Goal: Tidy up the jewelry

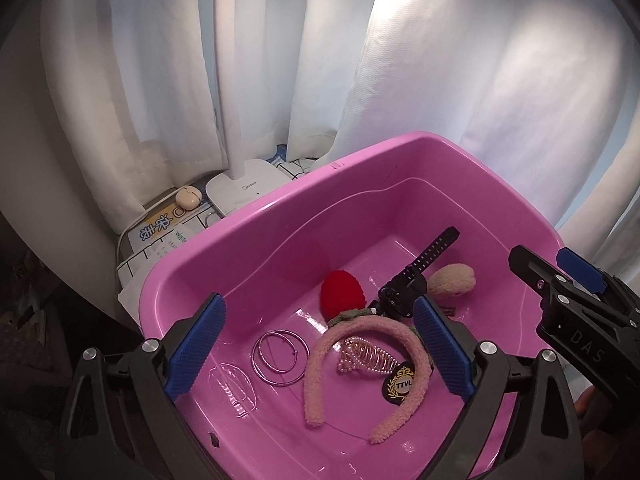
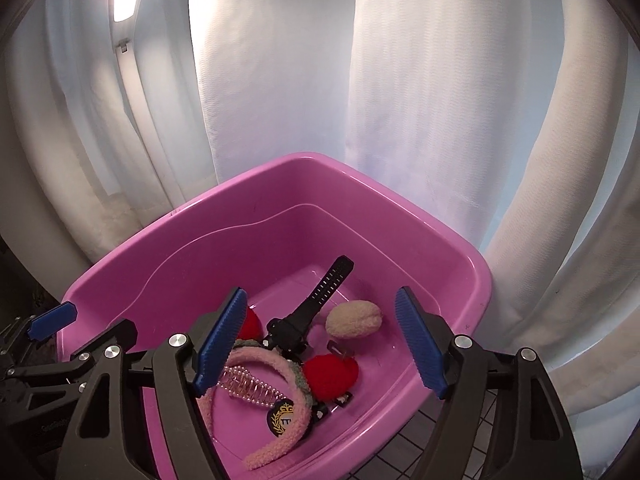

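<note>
Jewelry and hair pieces lie gathered on the floor of the pink plastic tub [image 1: 256, 216], which fills the lower centre of the left wrist view; pooling them there looks like the sorting step itself. The left hand-held gripper [image 1: 318, 350] hangs above the tub with its blue pads wide apart and nothing between them. Framed between those pads are the silver hoop earrings [image 1: 280, 358], the fluffy pink headband [image 1: 362, 364] arching over a pearl-trimmed hair comb [image 1: 366, 356], a red knitted heart [image 1: 342, 292], a black watch with perforated strap [image 1: 416, 276] and a beige plush clip [image 1: 452, 280]. At right edge sits the right hand-held gripper [image 1: 556, 276]. A white desk lamp base [image 1: 244, 188] stands on the table at centre left, behind the tub.

From the right wrist view, the right gripper's pads likewise stand spread and empty above the tub's lower centre, probably poised to pick or nudge an item.
</note>
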A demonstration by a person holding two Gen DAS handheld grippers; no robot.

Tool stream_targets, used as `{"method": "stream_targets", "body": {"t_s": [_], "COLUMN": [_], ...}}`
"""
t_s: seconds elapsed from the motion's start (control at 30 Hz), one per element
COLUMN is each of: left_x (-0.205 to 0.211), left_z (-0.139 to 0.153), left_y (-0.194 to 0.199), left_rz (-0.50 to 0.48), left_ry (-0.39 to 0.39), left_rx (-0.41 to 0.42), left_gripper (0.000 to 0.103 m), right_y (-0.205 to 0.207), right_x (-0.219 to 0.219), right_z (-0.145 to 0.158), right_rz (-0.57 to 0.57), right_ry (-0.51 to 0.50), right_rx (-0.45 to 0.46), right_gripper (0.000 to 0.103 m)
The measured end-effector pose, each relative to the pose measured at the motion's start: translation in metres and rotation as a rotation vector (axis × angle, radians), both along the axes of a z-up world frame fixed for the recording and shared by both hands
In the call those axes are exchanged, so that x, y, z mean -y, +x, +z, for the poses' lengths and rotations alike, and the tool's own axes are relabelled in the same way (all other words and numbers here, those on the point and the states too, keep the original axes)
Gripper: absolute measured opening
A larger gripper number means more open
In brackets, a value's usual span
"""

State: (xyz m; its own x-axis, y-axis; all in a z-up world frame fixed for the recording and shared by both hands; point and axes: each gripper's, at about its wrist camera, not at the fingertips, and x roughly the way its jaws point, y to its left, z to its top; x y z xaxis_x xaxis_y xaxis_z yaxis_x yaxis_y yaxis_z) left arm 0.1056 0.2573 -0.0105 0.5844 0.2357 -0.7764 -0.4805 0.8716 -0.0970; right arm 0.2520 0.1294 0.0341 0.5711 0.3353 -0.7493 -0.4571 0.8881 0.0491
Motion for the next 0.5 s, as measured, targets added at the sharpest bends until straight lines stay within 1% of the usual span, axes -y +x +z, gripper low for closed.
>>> {"method": "stream_targets", "body": {"t_s": [0.13, 0.5], "left_x": [0.005, 0.011], "left_z": [0.002, 0.010], "left_y": [-0.001, -0.005], "left_rz": [-0.012, -0.019], "left_ry": [0.001, -0.020], "left_rx": [-0.012, 0.008], "left_gripper": [0.093, 0.093], "right_y": [-0.007, -0.023], "right_x": [0.004, 0.020], "right_z": [-0.001, 0.007], "right_rz": [-0.013, -0.031], "right_ry": [0.003, 0.008], "right_rx": [-0.001, 0.022], "right_gripper": [0.073, 0.073]}}
